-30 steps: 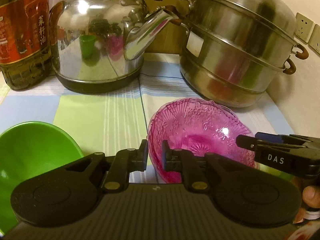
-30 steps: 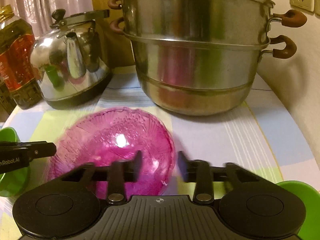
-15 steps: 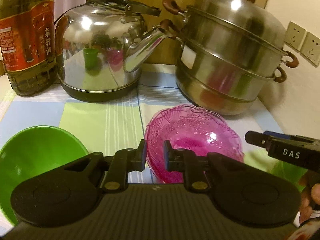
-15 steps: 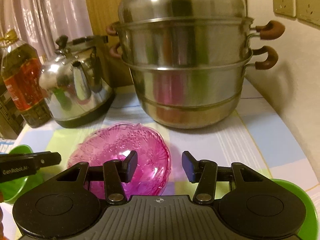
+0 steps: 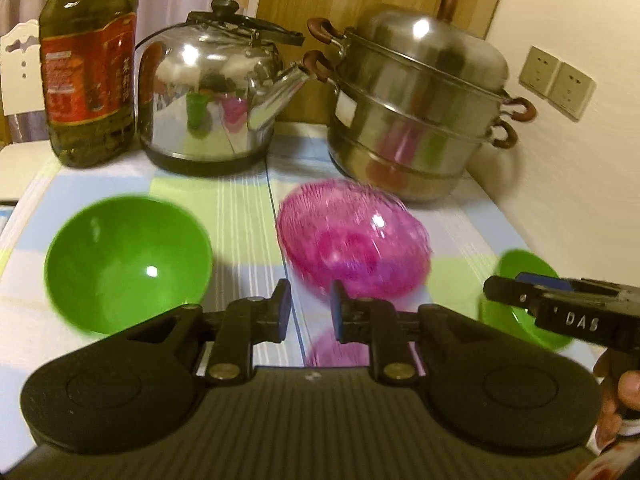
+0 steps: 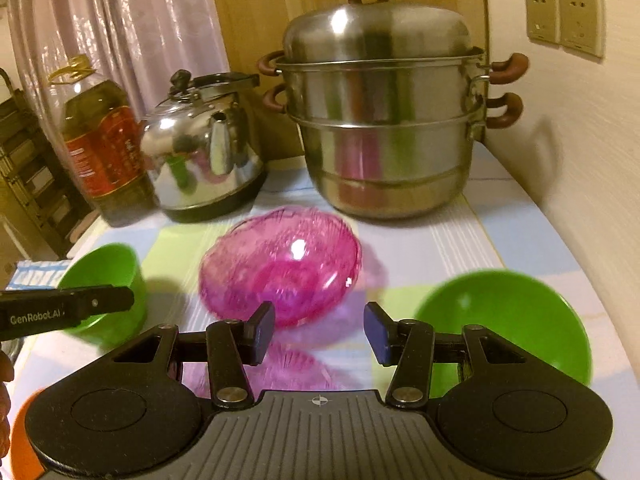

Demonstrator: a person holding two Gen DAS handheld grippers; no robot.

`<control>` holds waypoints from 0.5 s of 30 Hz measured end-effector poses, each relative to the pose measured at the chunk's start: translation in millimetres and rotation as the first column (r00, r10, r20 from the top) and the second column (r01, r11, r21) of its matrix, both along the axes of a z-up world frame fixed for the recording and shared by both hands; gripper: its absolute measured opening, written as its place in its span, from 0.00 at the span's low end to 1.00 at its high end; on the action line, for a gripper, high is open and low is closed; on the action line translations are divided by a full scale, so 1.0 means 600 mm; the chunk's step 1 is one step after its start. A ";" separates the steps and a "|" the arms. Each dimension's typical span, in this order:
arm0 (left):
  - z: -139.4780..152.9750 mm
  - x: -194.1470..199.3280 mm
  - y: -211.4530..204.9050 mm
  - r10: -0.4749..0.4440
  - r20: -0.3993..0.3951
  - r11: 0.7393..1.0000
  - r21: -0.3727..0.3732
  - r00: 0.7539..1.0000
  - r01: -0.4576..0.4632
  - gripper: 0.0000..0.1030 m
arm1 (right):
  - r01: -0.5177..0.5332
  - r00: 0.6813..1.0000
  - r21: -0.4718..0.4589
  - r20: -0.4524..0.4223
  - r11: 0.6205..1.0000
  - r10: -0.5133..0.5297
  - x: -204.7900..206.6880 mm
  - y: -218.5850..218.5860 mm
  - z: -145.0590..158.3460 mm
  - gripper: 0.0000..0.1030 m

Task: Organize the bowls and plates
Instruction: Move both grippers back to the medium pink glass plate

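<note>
A pink glass bowl (image 5: 352, 240) (image 6: 280, 272) sits blurred and tilted in the middle of the checked cloth, with a pink patch on the cloth just in front of it. One green bowl (image 5: 128, 268) (image 6: 108, 276) stands to its left, another green bowl (image 5: 520, 276) (image 6: 504, 320) to its right. My left gripper (image 5: 310, 310) (image 6: 68, 308) hovers short of the pink bowl. Its jaws are opening, with a narrow gap and nothing between them. My right gripper (image 6: 320, 330) (image 5: 560, 312) is open and empty, also back from the pink bowl.
At the back stand an oil bottle (image 5: 88, 72), a steel kettle (image 5: 208, 92) and a stacked steel steamer pot (image 5: 416, 112). A wall with sockets (image 5: 556, 80) bounds the table on the right. A hand (image 5: 624, 392) holds the right gripper.
Both grippers have drawn back and up from the pink bowl, so both green bowls now show. The left jaws have parted slightly, and the pink bowl has gone blurred.
</note>
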State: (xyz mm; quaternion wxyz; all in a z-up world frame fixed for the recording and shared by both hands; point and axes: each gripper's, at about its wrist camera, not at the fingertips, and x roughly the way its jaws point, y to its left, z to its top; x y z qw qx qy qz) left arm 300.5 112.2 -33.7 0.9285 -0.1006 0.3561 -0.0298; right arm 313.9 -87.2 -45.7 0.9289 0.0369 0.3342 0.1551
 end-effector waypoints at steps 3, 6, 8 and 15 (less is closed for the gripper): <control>0.001 -0.036 -0.011 -0.022 -0.002 1.000 0.002 1.000 0.022 0.18 | 0.005 1.000 0.007 0.000 1.000 -0.005 -0.036 -0.011 0.003 0.48; 0.000 -0.068 -0.020 -0.036 -0.003 0.999 0.010 0.999 0.036 0.18 | 0.018 1.000 0.007 -0.009 1.000 -0.018 -0.069 -0.025 0.002 0.48; -0.001 -0.086 -0.025 -0.047 -0.008 0.999 0.015 0.999 0.047 0.18 | 0.026 0.999 0.000 -0.020 1.000 -0.026 -0.090 -0.032 -0.001 0.48; -0.012 -0.135 -0.047 -0.093 -0.029 0.995 0.039 0.995 0.094 0.21 | 0.055 0.996 -0.004 -0.072 0.998 -0.055 -0.144 -0.052 -0.020 0.48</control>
